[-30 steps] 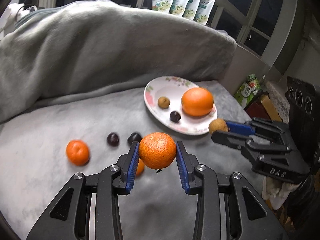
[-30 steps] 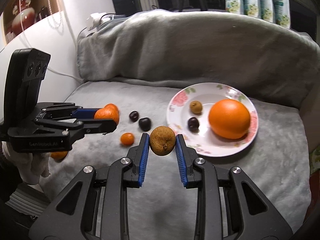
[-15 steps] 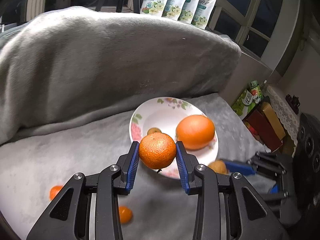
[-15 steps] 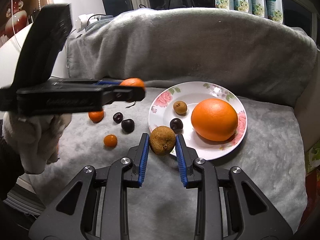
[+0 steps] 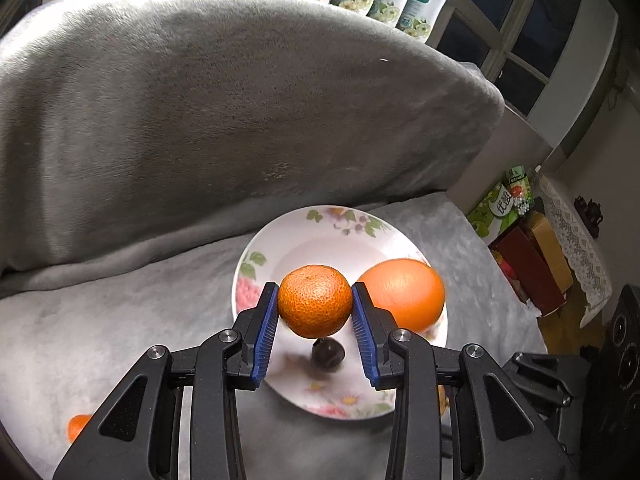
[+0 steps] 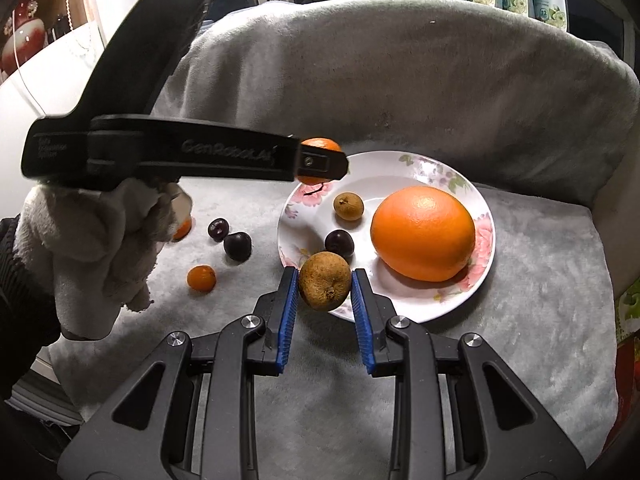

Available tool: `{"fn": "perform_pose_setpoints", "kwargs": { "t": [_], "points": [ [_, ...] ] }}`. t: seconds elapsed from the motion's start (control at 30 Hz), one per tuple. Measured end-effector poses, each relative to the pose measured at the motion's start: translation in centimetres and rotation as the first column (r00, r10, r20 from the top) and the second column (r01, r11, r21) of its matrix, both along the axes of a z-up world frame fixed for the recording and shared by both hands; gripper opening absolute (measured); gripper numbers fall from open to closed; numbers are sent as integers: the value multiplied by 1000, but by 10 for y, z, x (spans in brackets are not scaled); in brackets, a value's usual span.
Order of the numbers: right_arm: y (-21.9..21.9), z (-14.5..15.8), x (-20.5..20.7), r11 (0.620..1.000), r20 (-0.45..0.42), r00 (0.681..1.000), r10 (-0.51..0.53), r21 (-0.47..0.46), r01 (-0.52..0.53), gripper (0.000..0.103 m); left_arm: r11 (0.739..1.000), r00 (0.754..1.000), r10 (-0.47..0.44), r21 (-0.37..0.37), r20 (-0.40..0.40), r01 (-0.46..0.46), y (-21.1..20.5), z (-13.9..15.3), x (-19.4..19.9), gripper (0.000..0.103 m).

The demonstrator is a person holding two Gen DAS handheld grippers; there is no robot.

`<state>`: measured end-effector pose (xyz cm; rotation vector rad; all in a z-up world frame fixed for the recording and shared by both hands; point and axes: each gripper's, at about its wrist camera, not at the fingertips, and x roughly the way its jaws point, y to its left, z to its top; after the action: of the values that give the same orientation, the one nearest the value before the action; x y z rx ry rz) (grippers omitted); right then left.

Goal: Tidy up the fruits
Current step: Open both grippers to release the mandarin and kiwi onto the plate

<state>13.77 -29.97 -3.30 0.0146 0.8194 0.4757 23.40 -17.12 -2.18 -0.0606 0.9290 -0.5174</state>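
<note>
My left gripper (image 5: 315, 308) is shut on a mandarin (image 5: 314, 301) and holds it above the floral white plate (image 5: 280, 248). On the plate lie a big orange (image 5: 404, 292) and a dark cherry (image 5: 328, 355). My right gripper (image 6: 325, 286) is shut on a brown kiwi-like fruit (image 6: 325, 286) at the plate's near-left rim (image 6: 460, 300). In the right wrist view the plate holds the orange (image 6: 423, 233), a small brown fruit (image 6: 349, 206) and a cherry (image 6: 339, 242). The left gripper (image 6: 320, 162) crosses over the plate's far-left edge with the mandarin (image 6: 320, 145).
Two dark cherries (image 6: 230, 238) and a small orange fruit (image 6: 201, 278) lie on the grey blanket (image 6: 520, 360) left of the plate; another orange fruit (image 6: 183, 229) is half hidden behind the gloved hand. A blanket-covered backrest (image 5: 240, 100) rises behind. Boxes (image 5: 532, 264) stand at the right.
My left gripper has carried the mandarin forward over the plate. My right gripper with the brown fruit has come a little closer to the plate's rim.
</note>
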Motion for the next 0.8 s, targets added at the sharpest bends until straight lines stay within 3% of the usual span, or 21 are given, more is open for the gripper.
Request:
{"fn": "perform_pose_setpoints", "kwargs": {
  "t": [0.27,0.33,0.37,0.4,0.43,0.57,0.7,0.8],
  "points": [
    [1,-3,4,1000,2,1000,-2,-8,2,28,1000,1000,-3,5,4,3,-4,0,4,36],
    [1,-2,5,1000,3,1000,-7,-6,7,31,1000,1000,-1,5,11,1,-5,2,5,45],
    [0,-2,5,1000,3,1000,-9,-4,9,43,1000,1000,3,4,16,-3,-5,3,5,55],
    [-1,-2,5,1000,5,1000,-12,-2,12,58,1000,1000,7,-1,21,-7,-4,4,5,57],
    [-2,0,4,1000,15,1000,-15,0,15,63,1000,1000,9,-9,26,-9,-4,6,5,59],
    [-4,5,-2,1000,40,999,-14,7,14,68,1000,999,19,-16,29,-18,-2,11,5,66],
    [-5,9,-6,1000,52,999,-11,16,11,83,1000,999,20,-24,32,-19,0,15,3,74],
    [-6,11,-10,1000,61,998,-19,24,18,88,999,999,25,-25,39,-24,1,18,1,74]
  ]
}}
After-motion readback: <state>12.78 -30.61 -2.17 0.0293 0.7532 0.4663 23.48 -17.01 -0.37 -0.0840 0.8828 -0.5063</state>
